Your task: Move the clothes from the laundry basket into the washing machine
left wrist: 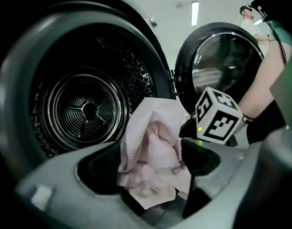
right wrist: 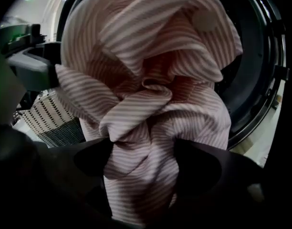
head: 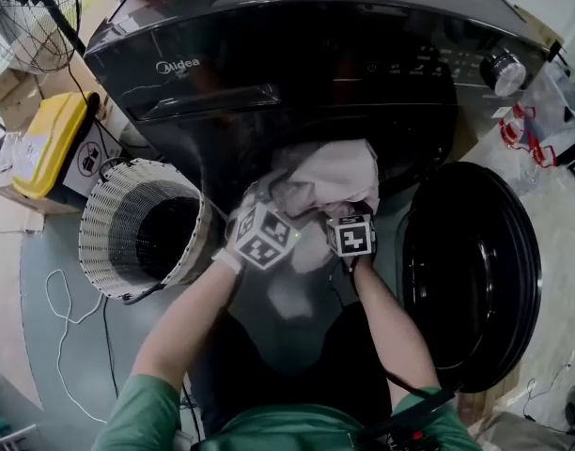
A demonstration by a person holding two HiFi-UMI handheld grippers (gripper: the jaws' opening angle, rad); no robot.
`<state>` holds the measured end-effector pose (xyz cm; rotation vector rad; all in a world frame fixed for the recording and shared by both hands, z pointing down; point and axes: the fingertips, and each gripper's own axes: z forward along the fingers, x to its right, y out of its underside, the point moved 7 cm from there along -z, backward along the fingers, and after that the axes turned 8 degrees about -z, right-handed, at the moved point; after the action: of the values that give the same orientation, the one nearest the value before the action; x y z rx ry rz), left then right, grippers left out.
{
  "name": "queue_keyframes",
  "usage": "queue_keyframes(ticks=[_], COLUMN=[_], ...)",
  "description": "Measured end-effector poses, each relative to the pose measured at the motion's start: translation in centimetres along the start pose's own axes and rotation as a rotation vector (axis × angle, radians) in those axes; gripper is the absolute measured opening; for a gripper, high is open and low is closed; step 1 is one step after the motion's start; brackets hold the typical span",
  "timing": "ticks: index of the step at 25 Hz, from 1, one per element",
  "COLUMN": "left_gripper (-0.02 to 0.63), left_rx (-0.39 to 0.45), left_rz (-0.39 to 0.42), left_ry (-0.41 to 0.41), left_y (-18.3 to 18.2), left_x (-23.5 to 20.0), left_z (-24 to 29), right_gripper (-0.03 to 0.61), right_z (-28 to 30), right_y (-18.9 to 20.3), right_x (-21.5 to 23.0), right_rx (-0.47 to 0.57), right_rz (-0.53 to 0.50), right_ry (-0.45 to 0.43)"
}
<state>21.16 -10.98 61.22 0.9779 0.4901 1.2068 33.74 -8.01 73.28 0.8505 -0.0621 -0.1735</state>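
Note:
A pink striped cloth (head: 330, 178) is bunched at the mouth of the black front-loading washing machine (head: 297, 64). My left gripper (head: 276, 207) reaches into it from the left, jaws wide, the cloth (left wrist: 153, 151) loose between them, in front of the bare steel drum (left wrist: 88, 111). My right gripper (head: 349, 210) meets it from the right, and its marker cube (left wrist: 215, 116) shows in the left gripper view. Its jaws stand wide with the cloth (right wrist: 151, 94) filling the gap between them. The white laundry basket (head: 137, 228) lies tipped on the floor to the left, and I see no clothes inside.
The round machine door (head: 471, 271) hangs open to the right. A yellow container (head: 48, 144) and a fan (head: 34, 17) stand left of the machine. A white cable (head: 62, 308) trails over the floor by the basket (right wrist: 46, 118). A person stands far off beyond the door.

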Motion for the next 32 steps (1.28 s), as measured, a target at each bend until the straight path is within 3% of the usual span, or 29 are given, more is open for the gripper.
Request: queue_keyframes(ticks=[2,5,7,9,16,19,21,23,24,28,32], left_gripper=[0.401,0.394,0.391,0.391,0.383,0.38,0.379,0.377,0.377,0.376,0.371], left_rx=[0.04,0.086,0.108,0.135,0.21,0.225,0.223,0.225,0.229,0.246,0.287], left_rz=[-0.015,-0.062,-0.08,-0.078,-0.101,-0.102,-0.117,-0.139,-0.143,-0.14,-0.164], left_ry=[-0.013,-0.032,-0.04,-0.052,-0.106,-0.143,-0.16,-0.169,-0.171,-0.174,-0.176], left_y=[-0.1,-0.2,-0.3,-0.8,-2.6,-2.6,-2.2,-1.7,-1.5,-1.5,-2.1], left_x=[-0.2,-0.1,0.5,1.0,2.0,1.5,1.2,0.9,0.8,0.6,-0.1], left_z=[-2.1,-4.7,-6.2,-7.6,-12.4,-14.0,-14.5,-14.5,-14.4,-14.1,-14.1], right_gripper=[0.339,0.117,0.059,0.043,0.04,0.046,0.091,0.256,0.295,0.338,0.37], right_z=[0.1,-0.4,-0.8,-1.8,-5.9,-5.9,-3.6,-1.8,-1.6,-3.6,-5.6], right_y=[-0.2,-0.5,-1.0,-2.8,-14.7,-18.4,-17.8,-15.6,-14.4,-10.8,-7.9], right_x=[0.7,1.5,1.9,2.2,4.3,4.5,4.1,3.8,3.7,3.0,0.8], right_rx=[-0.007,0.008,0.03,0.1,0.423,0.496,0.4,0.295,0.268,0.28,0.276], right_rz=[0.041,0.136,0.187,0.202,0.197,0.072,0.018,0.055,0.068,0.031,-0.023], right_ry=[0.019,-0.004,-0.017,-0.008,0.047,0.106,0.076,0.019,0.017,0.102,0.12])
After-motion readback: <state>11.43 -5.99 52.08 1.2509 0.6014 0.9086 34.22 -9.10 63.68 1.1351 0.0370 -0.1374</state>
